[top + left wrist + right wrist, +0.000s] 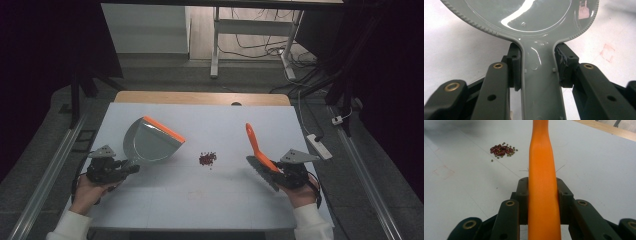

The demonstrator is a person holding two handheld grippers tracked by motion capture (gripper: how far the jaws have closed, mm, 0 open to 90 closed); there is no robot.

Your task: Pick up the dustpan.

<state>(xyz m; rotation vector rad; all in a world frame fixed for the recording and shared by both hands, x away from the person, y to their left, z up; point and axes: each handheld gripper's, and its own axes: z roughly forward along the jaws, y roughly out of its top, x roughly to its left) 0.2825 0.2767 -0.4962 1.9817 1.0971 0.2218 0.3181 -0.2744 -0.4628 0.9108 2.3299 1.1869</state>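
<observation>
— White-covered table [200,200] under dim light, dark floor all round, cables and a desk frame beyond the far edge. Biggest item on it?

— Grey dustpan [147,142] with an orange lip, left of the bean pile and well apart from it, mouth turned toward the pile. Held by its handle.

— Held by what?

— Left gripper [125,167], jaws pressed against both sides of the grey handle; plain in the left gripper view, handle [541,82] pinched between the pads.

— And right of the pile?

— Orange-handled brush [257,150], near the pile but apart from it, handle slanting up and away, grey bristles down by the hand. Right gripper [282,172] clamped on that handle [542,195], a jaw on each side.

— The pile itself?

— Small heap of red beans [207,159] mid-table, between dustpan and brush; a few green ones mixed in and scattered just beside it.
</observation>
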